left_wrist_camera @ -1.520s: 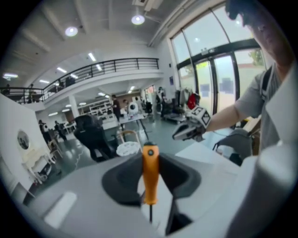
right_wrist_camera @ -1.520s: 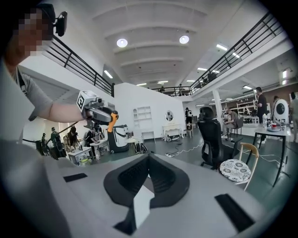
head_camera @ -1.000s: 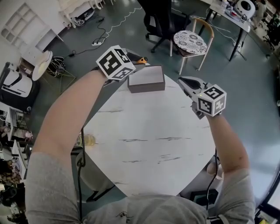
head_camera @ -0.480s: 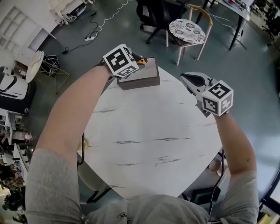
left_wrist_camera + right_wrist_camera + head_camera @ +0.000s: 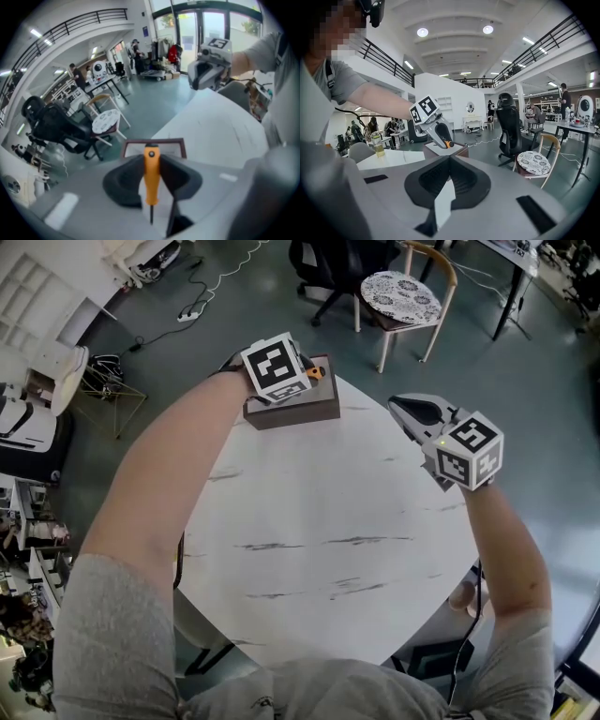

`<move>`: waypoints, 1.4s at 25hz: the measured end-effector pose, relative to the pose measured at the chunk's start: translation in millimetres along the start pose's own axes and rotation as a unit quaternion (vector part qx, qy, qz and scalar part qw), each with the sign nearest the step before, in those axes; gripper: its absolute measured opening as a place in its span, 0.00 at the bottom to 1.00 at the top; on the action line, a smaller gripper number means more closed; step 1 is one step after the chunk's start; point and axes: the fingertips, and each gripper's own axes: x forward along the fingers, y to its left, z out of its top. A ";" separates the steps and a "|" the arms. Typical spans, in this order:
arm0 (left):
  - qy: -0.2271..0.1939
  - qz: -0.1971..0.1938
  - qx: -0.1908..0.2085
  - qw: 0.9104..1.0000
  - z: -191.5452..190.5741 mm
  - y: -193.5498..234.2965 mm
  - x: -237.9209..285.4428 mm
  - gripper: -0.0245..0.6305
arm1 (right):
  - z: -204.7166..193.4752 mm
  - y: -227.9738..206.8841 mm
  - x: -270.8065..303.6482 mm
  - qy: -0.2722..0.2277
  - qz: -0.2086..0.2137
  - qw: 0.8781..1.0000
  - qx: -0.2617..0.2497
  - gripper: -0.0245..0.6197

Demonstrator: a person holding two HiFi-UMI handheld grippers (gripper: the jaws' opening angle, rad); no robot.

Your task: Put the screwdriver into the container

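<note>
In the head view, the left gripper [image 5: 305, 374] hangs with its jaw tips over the container [image 5: 298, 411], and the orange screwdriver [image 5: 317, 372] shows at those tips. The right gripper [image 5: 405, 412] hovers at the edge of the table [image 5: 328, 549], well apart from both. In the left gripper view, the jaws are clamped on the screwdriver's handle, its shaft pointing back from the tips and the container straight ahead of them. In the right gripper view, the jaws meet at their tips with nothing between them, and the container stands far ahead of them.
</note>
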 end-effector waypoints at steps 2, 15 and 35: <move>0.004 -0.006 0.008 1.000 2.2 -3.5 6.9 0.21 | -3.2 -1.1 1.6 0.001 0.001 1.000 0.002 0.05; 0.039 -0.030 0.006 0.999 -20.7 -15.2 42.6 0.21 | -19.1 -8.3 2.2 0.003 -0.001 1.000 0.008 0.05; 0.027 -0.004 -0.009 1.000 -27.0 -5.9 63.4 0.21 | -34.7 -7.1 11.0 0.011 0.006 1.000 0.015 0.05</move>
